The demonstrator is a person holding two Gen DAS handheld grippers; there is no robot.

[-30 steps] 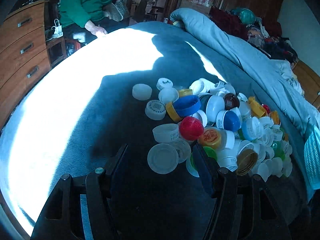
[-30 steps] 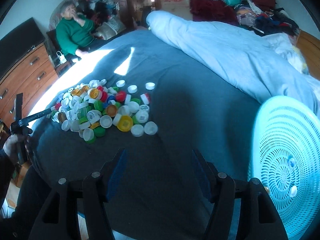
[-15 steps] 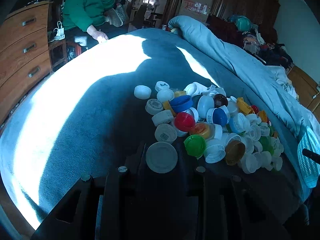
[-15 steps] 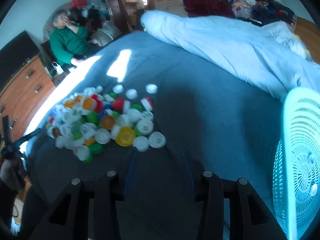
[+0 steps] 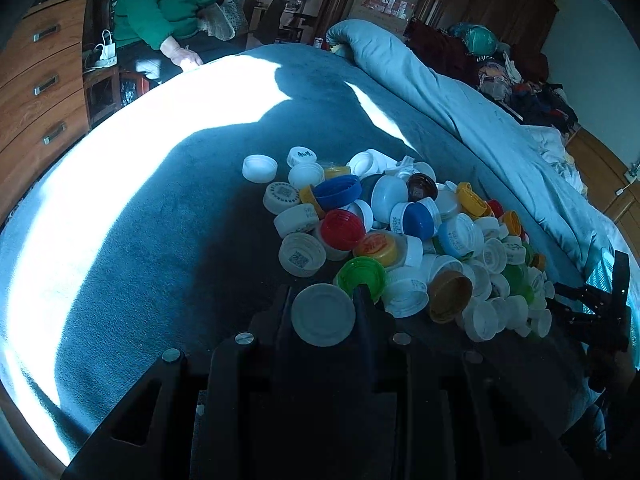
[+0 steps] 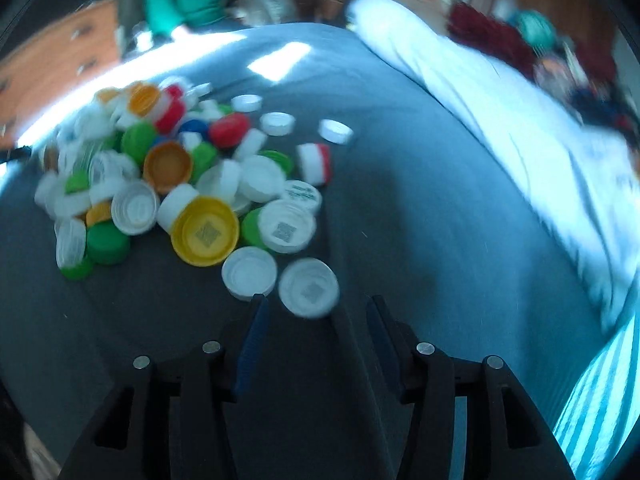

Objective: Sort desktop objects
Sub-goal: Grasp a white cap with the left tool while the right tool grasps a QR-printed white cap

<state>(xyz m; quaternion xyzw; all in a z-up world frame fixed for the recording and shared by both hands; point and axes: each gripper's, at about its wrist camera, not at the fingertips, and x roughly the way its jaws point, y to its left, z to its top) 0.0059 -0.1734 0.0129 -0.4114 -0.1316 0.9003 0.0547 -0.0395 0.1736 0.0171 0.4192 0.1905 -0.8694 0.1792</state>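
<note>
A heap of bottle caps (image 5: pixel 400 232) in white, blue, red, yellow and green lies on the dark blue bedspread (image 5: pixel 160 248). My left gripper (image 5: pixel 323 309) is shut on a flat white cap (image 5: pixel 323 314), held at the heap's near edge beside a green cap (image 5: pixel 360 276). In the blurred right wrist view the same heap (image 6: pixel 160 176) sits left of centre. My right gripper (image 6: pixel 317 300) hangs low over the spread with its jaws opening. A white cap (image 6: pixel 309 287) lies just ahead of its tips, untouched by the pads (image 6: pixel 256 320).
A teal perforated basket (image 6: pixel 600 400) stands at the right edge. A rolled pale-blue duvet (image 5: pixel 440 92) runs along the far right of the bed. A person in a green sweater (image 5: pixel 160 8) sits beyond the bed, next to a wooden dresser (image 5: pixel 40 92).
My left gripper closed on the flat white cap and holds it. My right gripper dropped down and forward towards the heap's near edge, and its jaws narrowed.
</note>
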